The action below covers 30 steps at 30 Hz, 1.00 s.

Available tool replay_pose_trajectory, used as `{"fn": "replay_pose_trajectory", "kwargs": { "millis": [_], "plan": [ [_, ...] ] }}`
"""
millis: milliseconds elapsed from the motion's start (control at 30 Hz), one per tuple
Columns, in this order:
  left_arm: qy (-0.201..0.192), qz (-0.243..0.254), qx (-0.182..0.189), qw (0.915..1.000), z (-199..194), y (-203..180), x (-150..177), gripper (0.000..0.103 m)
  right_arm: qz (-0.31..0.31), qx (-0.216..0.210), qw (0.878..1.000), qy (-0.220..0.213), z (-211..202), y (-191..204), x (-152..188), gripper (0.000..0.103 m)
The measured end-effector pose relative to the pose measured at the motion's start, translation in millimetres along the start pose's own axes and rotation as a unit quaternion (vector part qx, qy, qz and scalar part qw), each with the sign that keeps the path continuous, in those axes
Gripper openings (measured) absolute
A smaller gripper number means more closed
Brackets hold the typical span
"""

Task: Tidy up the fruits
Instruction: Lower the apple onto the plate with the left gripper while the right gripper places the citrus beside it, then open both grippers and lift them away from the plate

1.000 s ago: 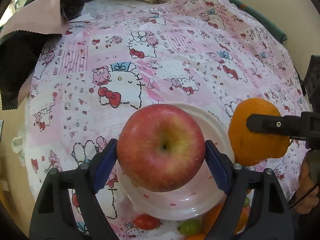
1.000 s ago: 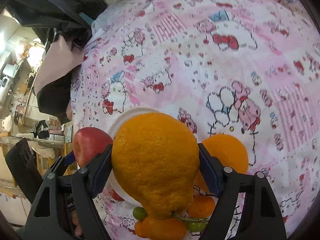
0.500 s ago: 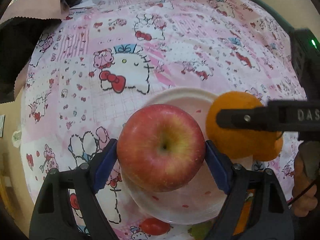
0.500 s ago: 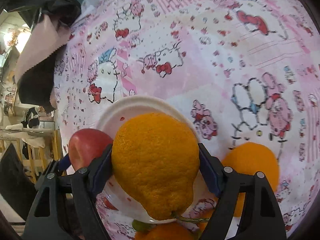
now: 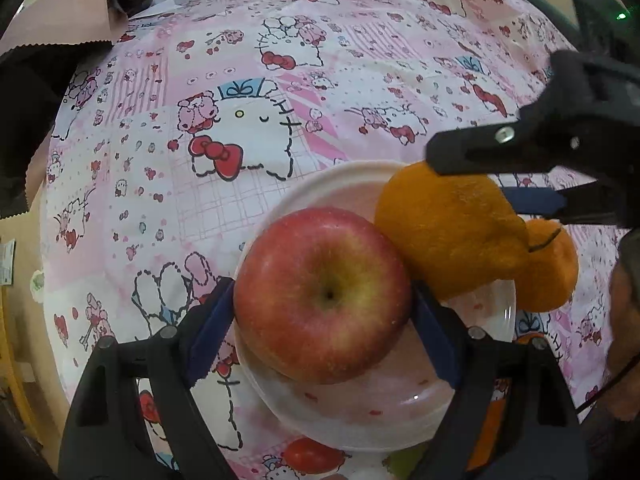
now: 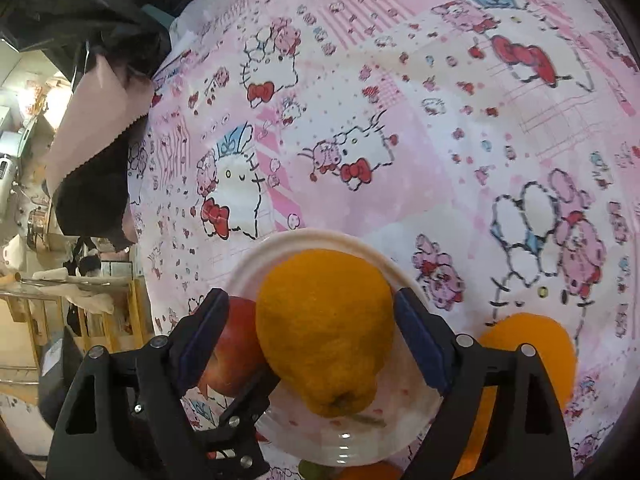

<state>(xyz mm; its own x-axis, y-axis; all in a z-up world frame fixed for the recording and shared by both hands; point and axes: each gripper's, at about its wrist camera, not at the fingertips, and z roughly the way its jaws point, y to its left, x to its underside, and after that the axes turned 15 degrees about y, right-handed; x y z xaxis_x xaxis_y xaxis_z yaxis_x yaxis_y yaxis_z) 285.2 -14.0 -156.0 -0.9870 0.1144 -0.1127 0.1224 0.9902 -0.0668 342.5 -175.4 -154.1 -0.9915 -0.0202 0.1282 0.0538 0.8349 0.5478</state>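
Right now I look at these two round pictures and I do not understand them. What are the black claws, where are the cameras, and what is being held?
There is no robot here. A person holds a two-finger gripper in each hand, and a fisheye camera on each looks along its fingers, so the pictures are round. In the left-hand view, the left gripper is closed on a red apple. In the right-hand view, the right gripper has a bumpy orange citrus fruit between its fingers, with small gaps at the pads. Both fruits are over a white plate, touching each other. The plate lies on a pink cartoon cloth. Another orange lies beside the plate, and a small red tomato near its closer edge.
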Motion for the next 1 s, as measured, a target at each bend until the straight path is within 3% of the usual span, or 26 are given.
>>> {"fn": "replay_pose_trajectory", "kwargs": {
  "millis": [100, 333, 400, 467, 533, 600, 667, 833, 933, 1000],
  "plan": [
    [0.005, 0.002, 0.000, 1.0000, -0.7, -0.9, 2.5, 0.083, -0.007, -0.002, 1.000, -0.003, -8.2, 1.6, 6.8, 0.088],
    [-0.004, 0.000, 0.006, 1.0000, -7.2, -1.0, 7.1, 0.083, -0.005, 0.061, 0.998, -0.001, -13.5, -8.1, 28.1, 0.087],
    [-0.035, 0.004, 0.001, 0.9994, -19.7, -3.9, 8.3, 0.083, 0.004, 0.063, 0.998, 0.005, -13.9, -16.6, 35.7, 0.086],
    [-0.058, 0.016, -0.011, 0.9981, -33.0, -9.1, 8.1, 0.083, 0.011, 0.040, 0.999, 0.004, -18.1, -22.1, 42.1, 0.086],
    [-0.047, 0.018, -0.014, 0.9986, -35.3, -11.4, 5.3, 0.083, 0.019, 0.014, 1.000, 0.013, -17.5, -24.7, 45.1, 0.080],
    [-0.047, 0.009, -0.009, 0.9988, -36.7, -9.5, 5.7, 0.083, 0.020, 0.002, 0.999, 0.025, -9.4, -23.7, 45.1, 0.060],
    [-0.048, 0.006, -0.015, 0.9987, -36.1, -8.0, 7.2, 0.083, 0.008, -0.005, 1.000, 0.023, -2.4, -19.4, 43.0, 0.048],
    [-0.042, -0.011, -0.013, 0.9990, -30.7, 2.6, 4.8, 0.083, -0.034, 0.003, 0.999, -0.015, -0.4, 0.2, 33.6, 0.048],
    [-0.032, -0.012, -0.016, 0.9993, -24.1, 2.2, 3.6, 0.083, -0.053, 0.031, 0.998, -0.016, 2.4, 8.7, 31.4, 0.048],
    [-0.035, -0.007, -0.020, 0.9991, -23.2, 0.4, 4.9, 0.083, -0.044, 0.024, 0.999, -0.011, 4.3, 4.1, 32.0, 0.048]
  ]
}}
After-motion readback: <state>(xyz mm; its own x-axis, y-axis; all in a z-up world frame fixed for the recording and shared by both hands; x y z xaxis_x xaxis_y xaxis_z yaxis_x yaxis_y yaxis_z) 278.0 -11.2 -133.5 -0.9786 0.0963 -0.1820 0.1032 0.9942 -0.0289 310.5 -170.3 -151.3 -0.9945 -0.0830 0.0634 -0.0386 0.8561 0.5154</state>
